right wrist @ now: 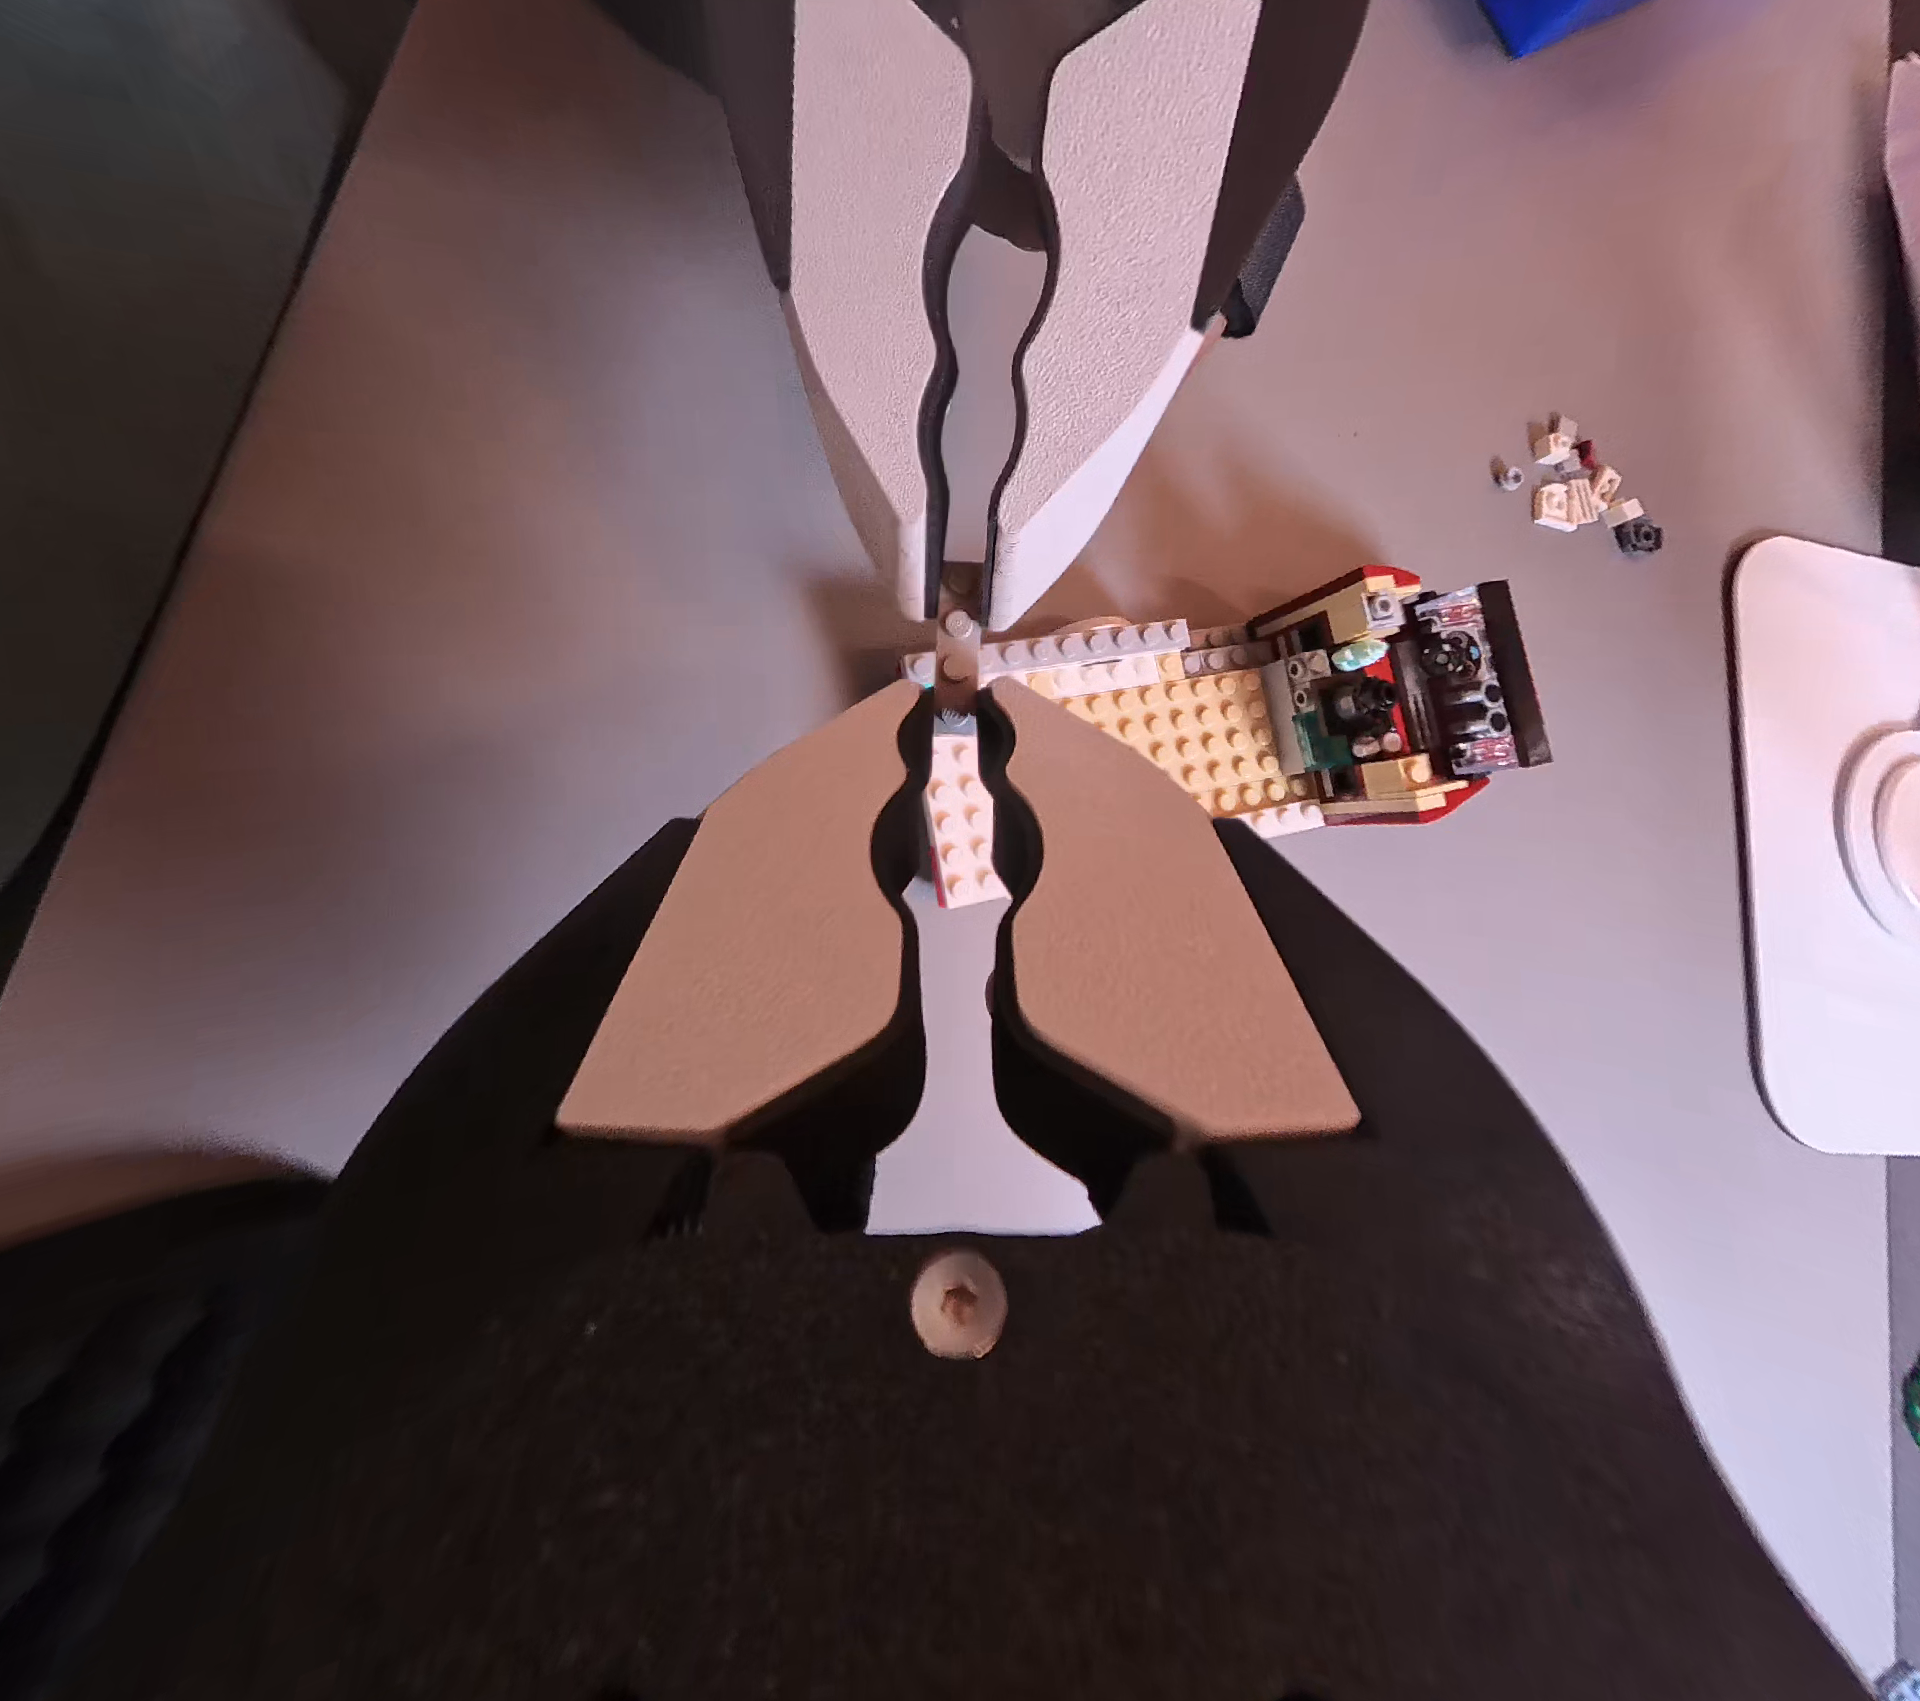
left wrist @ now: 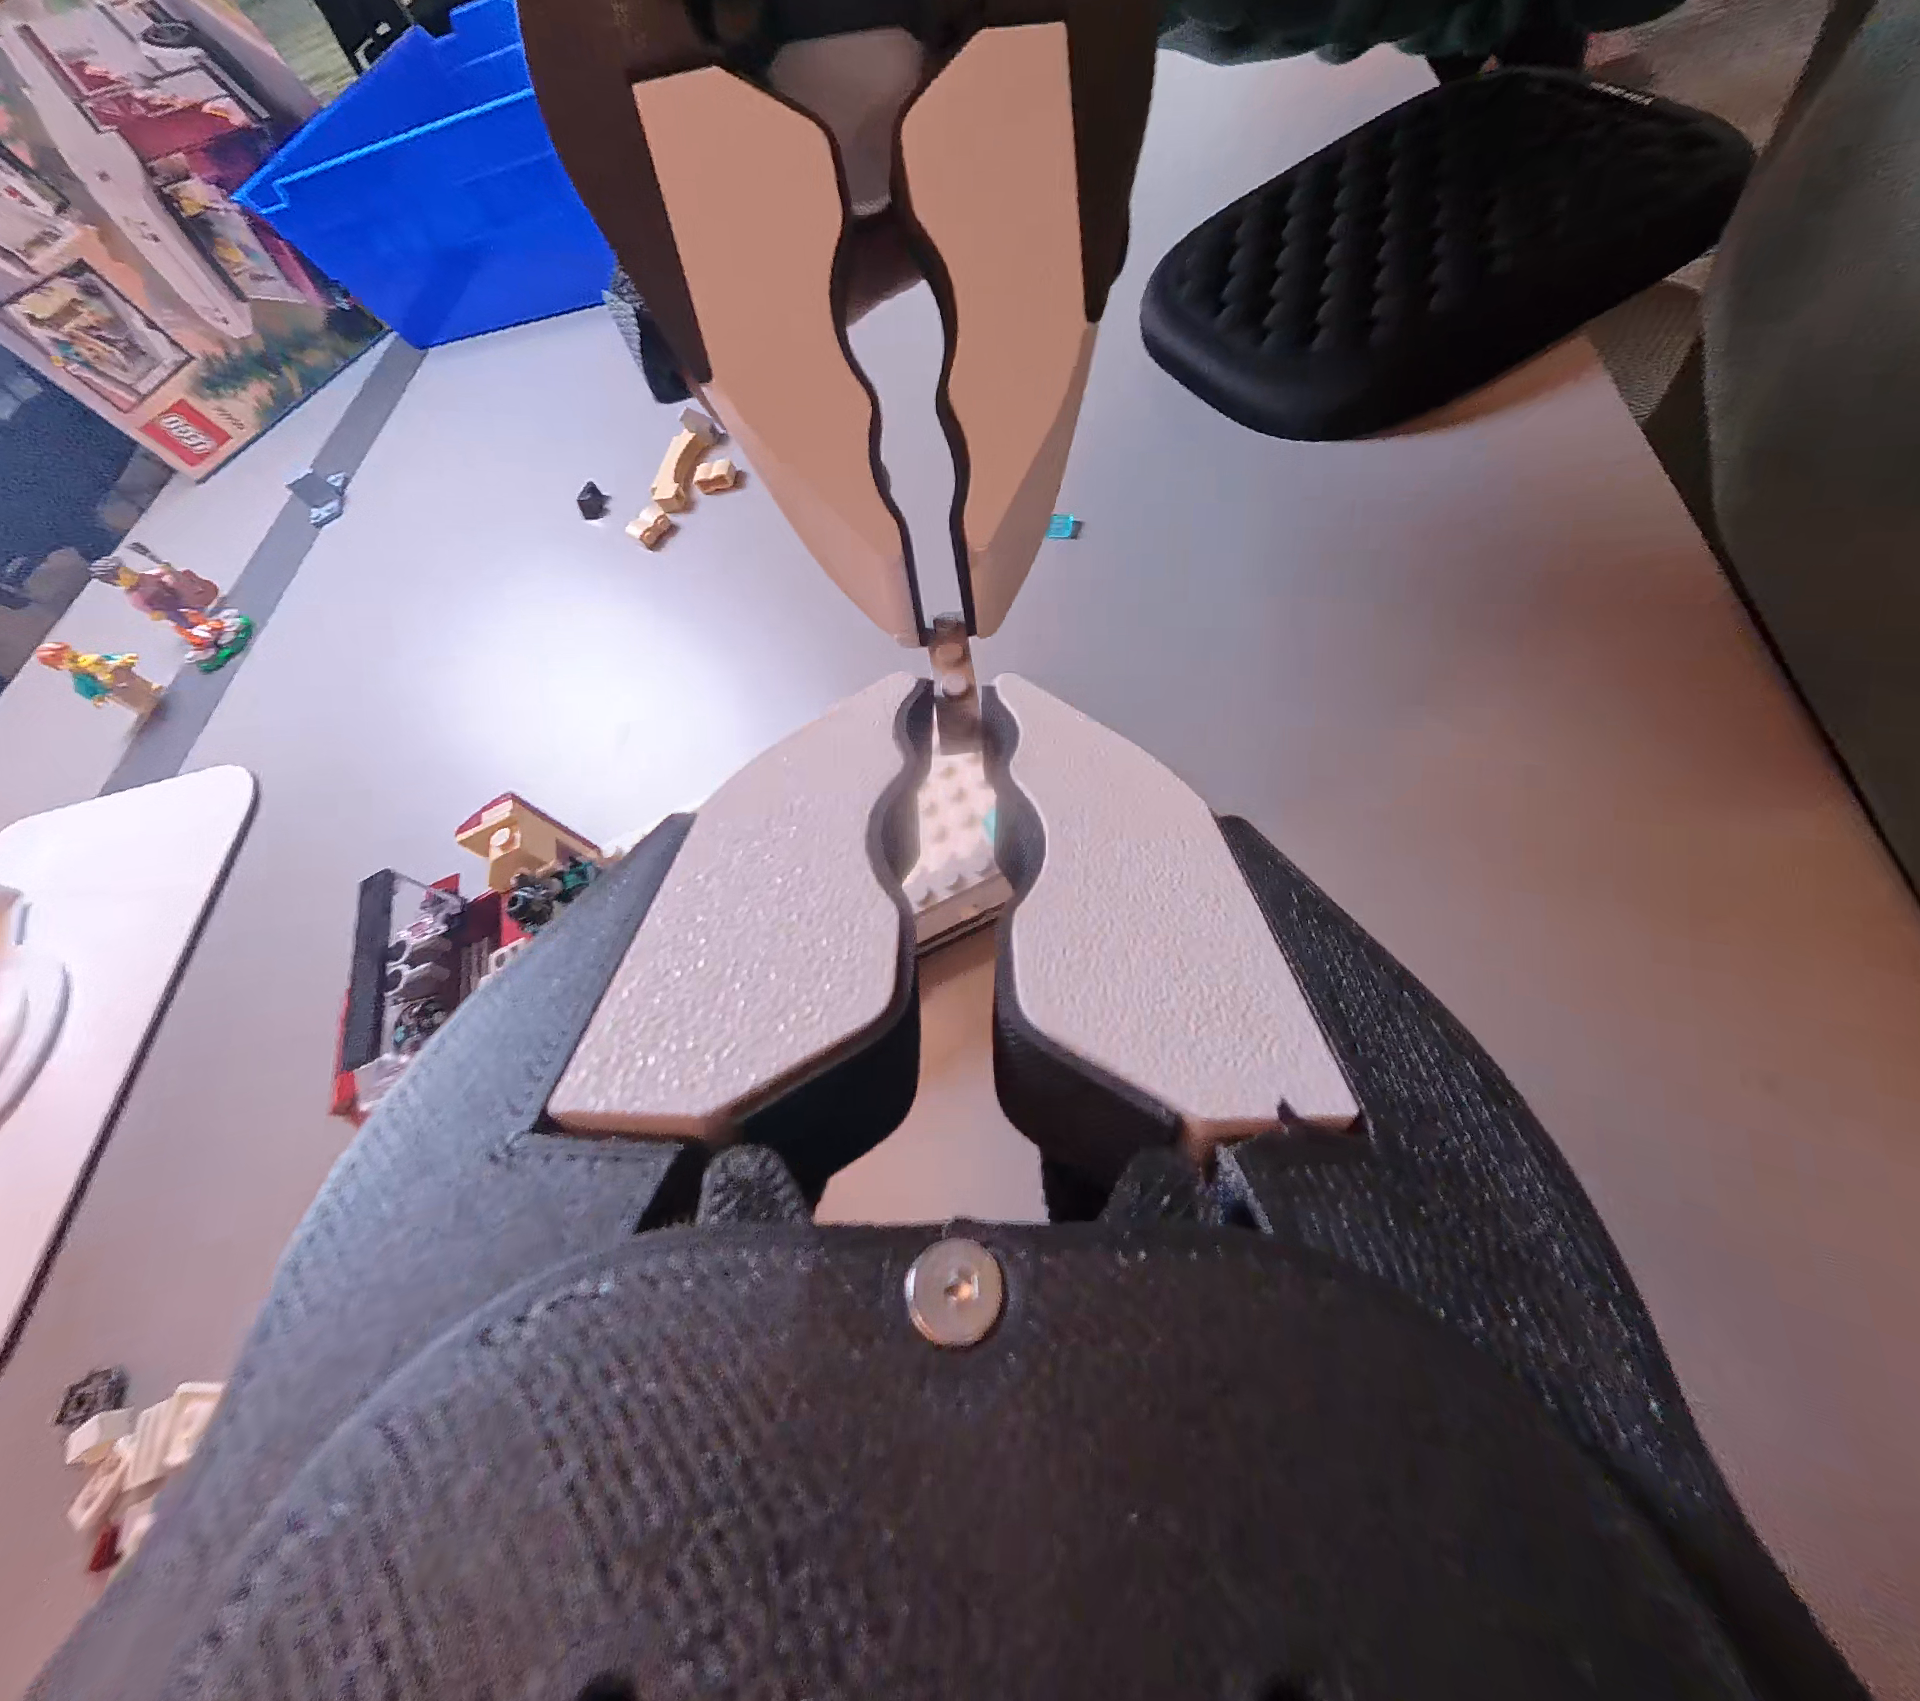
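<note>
Two grippers meet tip to tip over a pale grey table (right wrist: 520, 612). The left gripper (left wrist: 954, 687) and the right gripper (right wrist: 954, 687) each have their jaws drawn narrow on opposite ends of the same small grey studded plate (left wrist: 951, 664), which hangs above the white and tan baseplate of a brick-built model (right wrist: 1195, 716) lying on the tabletop. The model's far right end carries a red, black and tan built-up section (right wrist: 1403, 685).

Loose pieces dot the surface: tan curved bricks (left wrist: 681, 482) and a small black piece (left wrist: 590, 500) at the far left, a turquoise tile (left wrist: 1065, 525), several minifigures (left wrist: 156, 623) along a grey strip, and a scatter of white and grey bits (right wrist: 1579, 488). A blue plastic bin (left wrist: 436, 197) stands far left beside a printed toy-set box (left wrist: 114, 176) (it bears a red logo square; the writing is left unread). A black ribbed pad (left wrist: 1444, 249) rests at the far right table edge, and a white flat stand (right wrist: 1829, 841) sits to the right. Desks and chairs fill the room behind.
</note>
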The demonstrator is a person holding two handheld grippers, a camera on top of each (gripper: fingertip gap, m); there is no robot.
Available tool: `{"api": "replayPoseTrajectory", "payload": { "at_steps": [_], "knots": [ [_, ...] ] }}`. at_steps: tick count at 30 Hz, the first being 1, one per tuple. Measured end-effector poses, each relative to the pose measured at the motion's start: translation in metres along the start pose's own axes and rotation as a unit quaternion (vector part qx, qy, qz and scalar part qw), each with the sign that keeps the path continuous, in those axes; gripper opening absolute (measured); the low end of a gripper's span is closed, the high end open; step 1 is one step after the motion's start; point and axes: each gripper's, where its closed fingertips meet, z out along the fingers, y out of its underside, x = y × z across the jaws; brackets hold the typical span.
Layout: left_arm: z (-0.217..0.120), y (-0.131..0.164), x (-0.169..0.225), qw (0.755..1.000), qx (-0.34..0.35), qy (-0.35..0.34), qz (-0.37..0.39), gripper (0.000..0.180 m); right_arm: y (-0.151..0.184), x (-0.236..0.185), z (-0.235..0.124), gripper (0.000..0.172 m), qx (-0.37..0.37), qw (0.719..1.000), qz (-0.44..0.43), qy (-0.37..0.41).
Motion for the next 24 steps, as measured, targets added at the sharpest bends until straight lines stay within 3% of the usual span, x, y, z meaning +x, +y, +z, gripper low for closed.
{"api": "replayPoseTrajectory", "payload": {
  "at_steps": [7,10,11,13,16,18,20,24],
  "knots": [
    [-0.023,-0.011,-0.012,0.999,-0.007,-0.030,0.026,0.008,-0.019,0.010,-0.015,0.014,0.078,0.995,0.025,0.051],
    [-0.082,-0.003,-0.054,0.987,-0.046,-0.141,0.053,0.008,0.003,0.013,-0.034,0.024,0.065,0.992,0.067,0.082],
    [-0.120,0.007,-0.081,0.974,-0.072,-0.210,0.045,0.008,0.017,0.010,-0.042,0.027,0.055,0.991,0.088,0.085],
    [-0.205,0.056,-0.125,0.931,-0.168,-0.324,-0.030,0.008,0.052,0.003,-0.054,0.027,0.024,0.986,0.132,0.096],
    [-0.287,0.132,-0.154,0.868,-0.243,-0.399,-0.169,0.008,0.099,-0.015,-0.060,0.029,-0.023,0.976,0.195,0.092],
    [-0.310,0.179,-0.159,0.828,-0.296,-0.412,-0.238,0.009,0.115,-0.027,-0.056,0.030,-0.040,0.971,0.219,0.082],
    [-0.320,0.203,-0.166,0.804,-0.314,-0.437,-0.254,0.021,0.122,-0.035,-0.051,0.031,-0.047,0.969,0.230,0.078],
    [-0.317,0.208,-0.171,0.802,-0.298,-0.448,-0.260,0.044,0.127,-0.045,-0.047,0.031,-0.053,0.965,0.245,0.073]
  ]
}}
